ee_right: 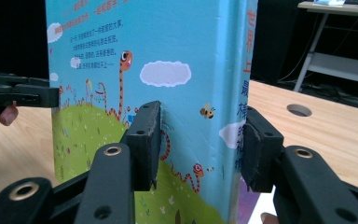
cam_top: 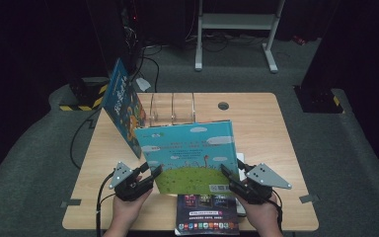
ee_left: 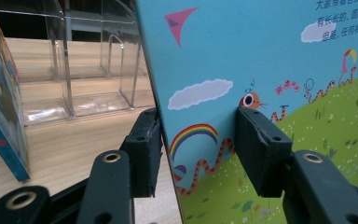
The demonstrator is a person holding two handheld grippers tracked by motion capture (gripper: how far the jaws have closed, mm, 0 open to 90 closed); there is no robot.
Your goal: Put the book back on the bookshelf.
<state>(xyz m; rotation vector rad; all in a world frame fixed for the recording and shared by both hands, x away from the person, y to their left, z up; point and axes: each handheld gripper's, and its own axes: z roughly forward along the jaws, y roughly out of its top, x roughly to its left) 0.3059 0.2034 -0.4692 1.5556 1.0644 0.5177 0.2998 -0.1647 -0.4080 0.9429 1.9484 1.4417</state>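
Between the two grippers a blue picture book [cam_top: 190,155] is standing tilted above the table [cam_top: 271,148], its long axis running from one to the other. The left gripper [cam_top: 148,174] is clamping its left edge and the right gripper [cam_top: 233,174] is clamping its spine edge. Beyond both, nearer the left one, a clear organizer [cam_top: 171,108] is waiting.
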